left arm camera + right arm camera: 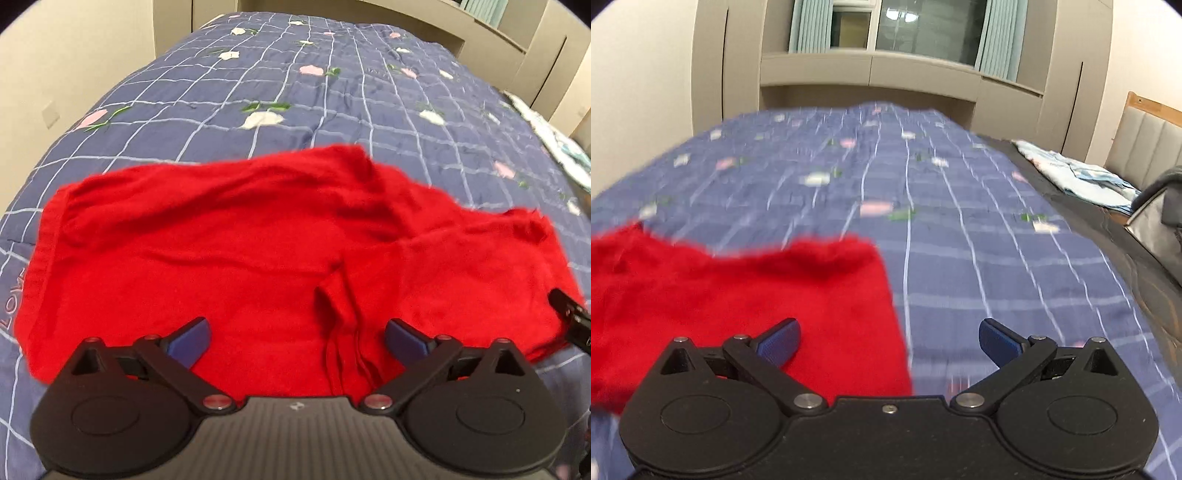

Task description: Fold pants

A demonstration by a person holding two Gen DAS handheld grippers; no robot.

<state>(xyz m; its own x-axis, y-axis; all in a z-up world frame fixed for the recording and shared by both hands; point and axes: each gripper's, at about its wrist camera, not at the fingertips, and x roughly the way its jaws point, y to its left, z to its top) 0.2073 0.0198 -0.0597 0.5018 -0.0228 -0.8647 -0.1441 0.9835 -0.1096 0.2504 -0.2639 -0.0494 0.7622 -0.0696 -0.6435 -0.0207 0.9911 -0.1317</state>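
Observation:
Red pants (pixel 236 251) lie spread and wrinkled across the blue checked bedspread (pixel 295 92). A bunched fold of cloth rises near the middle. My left gripper (pixel 297 338) is open and empty, low over the near edge of the pants. In the right wrist view the right end of the pants (pixel 746 295) lies at the lower left. My right gripper (pixel 889 339) is open and empty, over the pants' right edge and the bedspread (pixel 960 229). Its tip shows at the right edge of the left wrist view (pixel 570 314).
Beige cabinets (pixel 886 77) and a curtained window stand beyond the bed. A light blue cloth (pixel 1078 173) lies at the bed's right side, beside a padded headboard (pixel 1145 136) and a grey bag (pixel 1160 218).

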